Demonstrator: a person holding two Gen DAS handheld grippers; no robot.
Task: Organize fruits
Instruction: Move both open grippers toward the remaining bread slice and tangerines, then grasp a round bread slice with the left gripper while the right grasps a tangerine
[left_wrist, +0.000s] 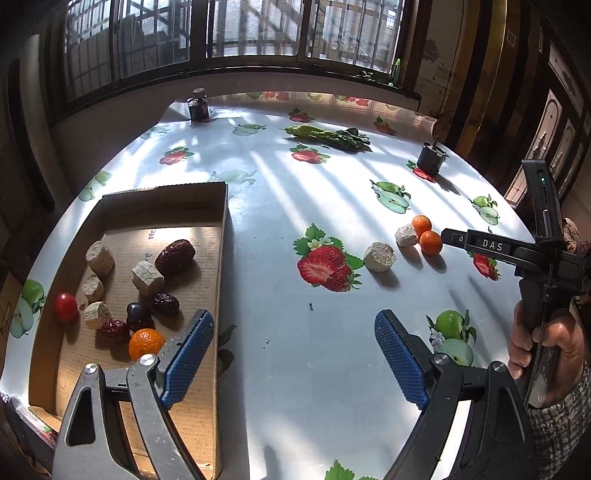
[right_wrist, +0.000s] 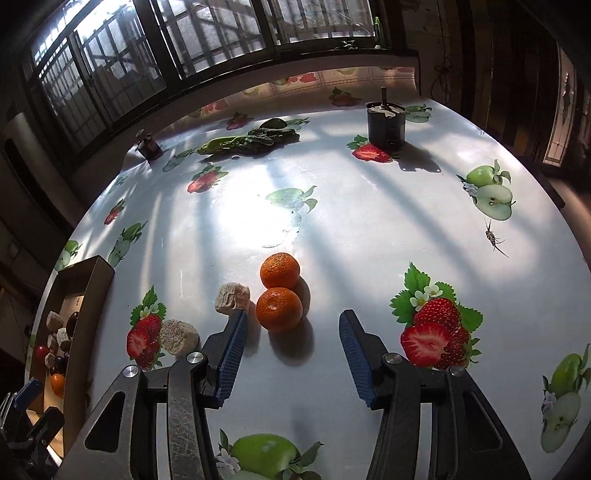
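Right tongs (right_wrist: 293, 350) are hanging released over the tabletop (right_wrist: 369, 229), blue pads spread, and the near mandarin (right_wrist: 279, 308) is sitting just beyond the tips, in line with the gap but not pinched. Touching it on the far side is the second mandarin (right_wrist: 280, 271), the pair resting on the fruit-print cloth. Just left of them a pale cut chunk (right_wrist: 232, 298) is lying beside the left pad, and another round pale chunk (right_wrist: 178, 336) is lying further left on a printed strawberry.

Left tongs (left_wrist: 295, 354) are also hanging released, jaws wide, nothing between them, one pad over the cardboard tray (left_wrist: 221, 236) edge and the other over bare cloth. Inside the tray a mandarin (left_wrist: 146, 343) is sitting at the near end, close to the left pad, with red dates (left_wrist: 174, 256), a dark fruit (left_wrist: 137, 314) and several pale chunks (left_wrist: 99, 257) scattered beyond it. A cherry tomato (left_wrist: 66, 307) is resting by the tray's left wall; inside or outside it, I cannot tell.

From the left wrist view, a hand (left_wrist: 546, 343) is gripping the right tool's handle at the right edge. At the far side, leafy greens (right_wrist: 251, 142) are lying on the cloth, with a dark canister (right_wrist: 386, 123) to their right and a smaller one (right_wrist: 149, 144) at far left.
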